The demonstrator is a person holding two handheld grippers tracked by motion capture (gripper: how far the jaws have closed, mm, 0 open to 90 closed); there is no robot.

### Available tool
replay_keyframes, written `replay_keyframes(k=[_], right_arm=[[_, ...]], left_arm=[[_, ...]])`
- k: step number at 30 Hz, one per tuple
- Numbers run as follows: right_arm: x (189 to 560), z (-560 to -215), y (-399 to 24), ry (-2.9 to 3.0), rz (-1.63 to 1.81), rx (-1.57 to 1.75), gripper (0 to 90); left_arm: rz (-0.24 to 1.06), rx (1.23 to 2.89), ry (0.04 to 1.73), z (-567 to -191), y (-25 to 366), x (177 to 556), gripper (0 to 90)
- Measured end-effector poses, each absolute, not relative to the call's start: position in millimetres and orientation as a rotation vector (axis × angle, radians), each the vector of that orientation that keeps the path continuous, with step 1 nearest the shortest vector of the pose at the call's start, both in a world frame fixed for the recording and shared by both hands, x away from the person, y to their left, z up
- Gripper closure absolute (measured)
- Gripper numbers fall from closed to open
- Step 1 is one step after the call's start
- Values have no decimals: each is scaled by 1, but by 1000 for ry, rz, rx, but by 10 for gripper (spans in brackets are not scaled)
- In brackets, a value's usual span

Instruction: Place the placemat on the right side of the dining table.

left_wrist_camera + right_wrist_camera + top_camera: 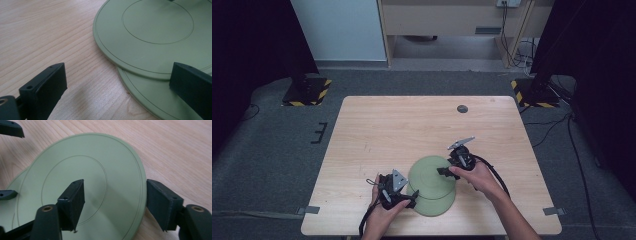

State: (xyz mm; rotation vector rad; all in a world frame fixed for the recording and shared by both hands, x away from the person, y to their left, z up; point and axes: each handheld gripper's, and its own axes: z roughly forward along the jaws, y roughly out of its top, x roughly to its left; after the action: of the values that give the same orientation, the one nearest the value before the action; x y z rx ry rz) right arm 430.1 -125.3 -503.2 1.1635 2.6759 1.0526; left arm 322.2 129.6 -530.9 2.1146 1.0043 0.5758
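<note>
- Green plates: an upper plate (429, 172) lies overlapping a lower plate (437, 202) near the bottom centre of the tabletop (422, 125) in the high view.
- Right gripper (113, 202) straddles the upper plate's rim, one finger above the plate, one outside the edge; its fingers are spread and not yet pinching.
- Left gripper (117, 87), fingers spread wide, sits by the overlap at lower left, holding nothing.
- Step in hand, I judge: grasping the upper plate's rim; next, close fully before lifting.
</note>
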Motion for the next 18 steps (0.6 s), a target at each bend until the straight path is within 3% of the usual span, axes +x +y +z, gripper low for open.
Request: replay_keyframes(k=[9,18], right_arm=[[416,-474,-121,2655,1100,1049,461],[418,-477,-120,2665,1032,1044,547]], left_arm=[[580,2118,1006,-531,129,322,3],[575,2119,1007,-531,129,322,3]])
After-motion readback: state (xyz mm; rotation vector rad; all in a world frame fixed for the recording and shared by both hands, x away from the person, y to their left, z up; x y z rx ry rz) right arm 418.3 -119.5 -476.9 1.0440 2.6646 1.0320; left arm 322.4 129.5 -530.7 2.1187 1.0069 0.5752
